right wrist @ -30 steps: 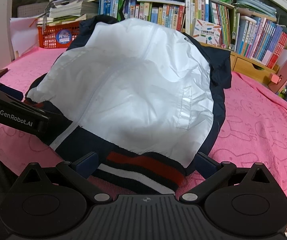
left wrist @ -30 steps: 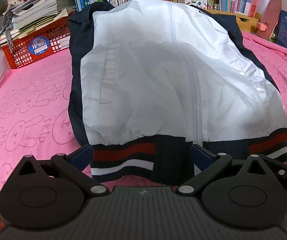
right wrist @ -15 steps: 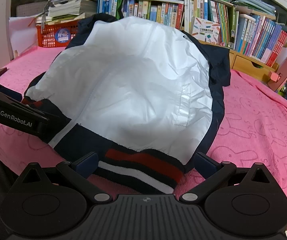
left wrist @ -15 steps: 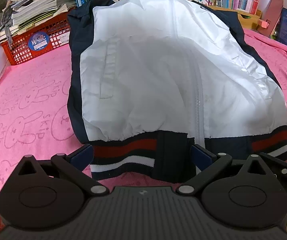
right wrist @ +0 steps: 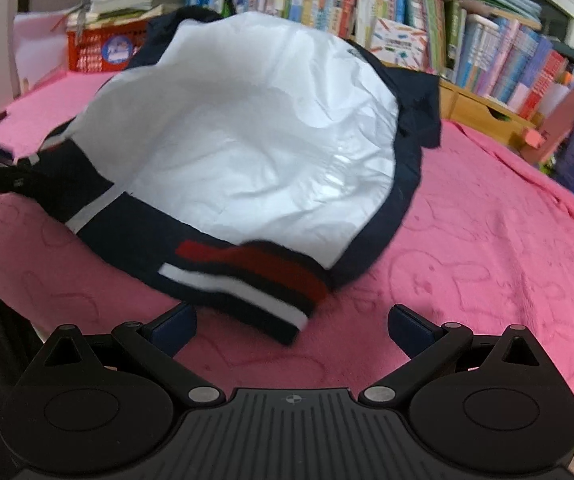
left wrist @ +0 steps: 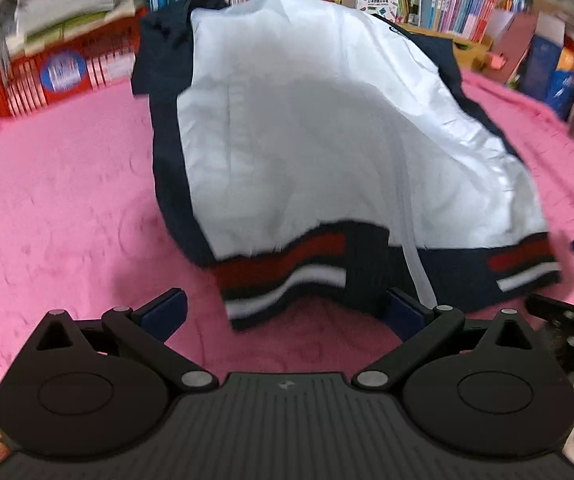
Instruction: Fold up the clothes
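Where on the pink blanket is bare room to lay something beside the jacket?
Two patches are free. One lies left of the jacket, between it and the red basket. The other lies right of the jacket, on the pink blanket toward the wooden drawer box. The far edge is crowded with books, and the striped hem lies close to both grippers.

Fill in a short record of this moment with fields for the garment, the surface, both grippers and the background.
garment: jacket, white front, navy sides, lying zip-side up
hem: striped band in red, white and navy, nearest the cameras
surface: pink blanket under the jacket
left gripper: open, fingers just short of the hem, holding nothing
right gripper: open, near the hem corner, holding nothing
background: bookshelf behind; red basket at far left
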